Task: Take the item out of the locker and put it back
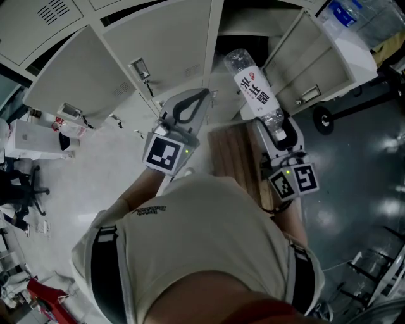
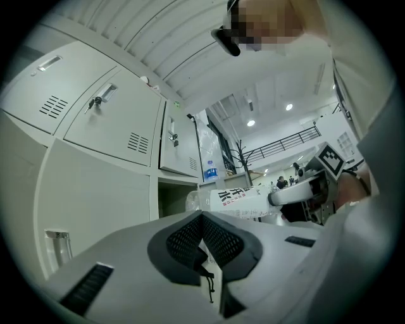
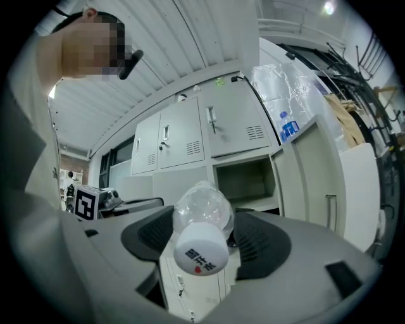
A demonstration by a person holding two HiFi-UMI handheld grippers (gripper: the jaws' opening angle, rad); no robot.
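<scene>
A clear plastic water bottle [image 1: 254, 90] with a white label and white cap [image 3: 201, 256] is held level, its base toward the lockers. My right gripper [image 1: 276, 128] is shut on its neck end, and its dark pads [image 3: 262, 237] press either side of the bottle [image 3: 202, 218]. The open locker compartment [image 3: 244, 182] lies just ahead of it, its door [image 1: 312, 58] swung out to the right. My left gripper [image 1: 204, 95] is to the left of the bottle [image 2: 237, 199], its jaws shut with the tips together and nothing between the pads [image 2: 221, 240].
Closed locker doors [image 2: 111, 120] with handles fill the left. Another door [image 1: 79, 73] stands open at the far left. A wrapped pack of water bottles [image 1: 351, 14] sits on top of the lockers. A wooden surface [image 1: 233, 158] lies below my grippers, and a wheeled frame [image 1: 324, 118] stands at right.
</scene>
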